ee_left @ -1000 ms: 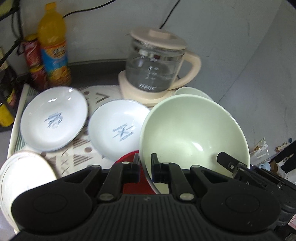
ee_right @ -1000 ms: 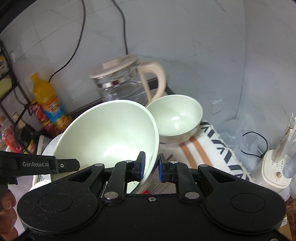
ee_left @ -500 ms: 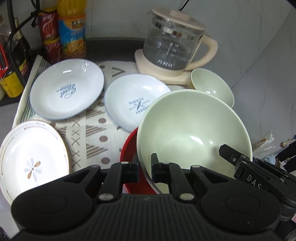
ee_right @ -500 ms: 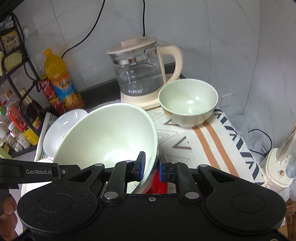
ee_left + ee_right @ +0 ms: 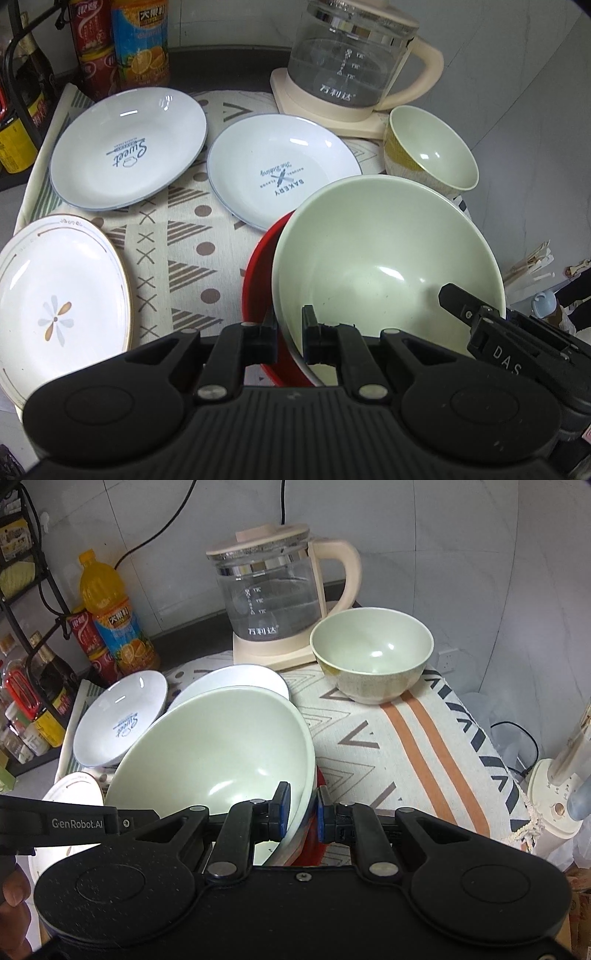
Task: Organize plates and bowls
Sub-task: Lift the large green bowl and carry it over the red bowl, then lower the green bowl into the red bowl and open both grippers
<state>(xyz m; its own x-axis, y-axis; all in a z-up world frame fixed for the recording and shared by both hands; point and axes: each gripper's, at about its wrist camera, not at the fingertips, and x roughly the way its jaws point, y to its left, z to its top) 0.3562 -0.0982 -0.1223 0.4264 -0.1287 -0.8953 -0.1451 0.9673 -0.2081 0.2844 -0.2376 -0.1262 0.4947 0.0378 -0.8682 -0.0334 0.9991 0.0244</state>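
The large pale green bowl [image 5: 384,258] hangs tilted between our two claws, low over a red bowl [image 5: 258,280] on the patterned cloth [image 5: 184,236] of the worktop. Our left claw [image 5: 289,338] is clamped on the bowl's near rim, one finger inside and one outside; our right claw [image 5: 303,812] is clamped on the opposite rim the same way. Whether the green bowl touches the red one, we cannot tell. A smaller green bowl [image 5: 371,653] stands upright near the glass kettle [image 5: 273,598]. Two white plates with blue lettering [image 5: 127,162] [image 5: 282,170] lie side by side, and a flower-patterned plate [image 5: 59,302] sits nearer us.
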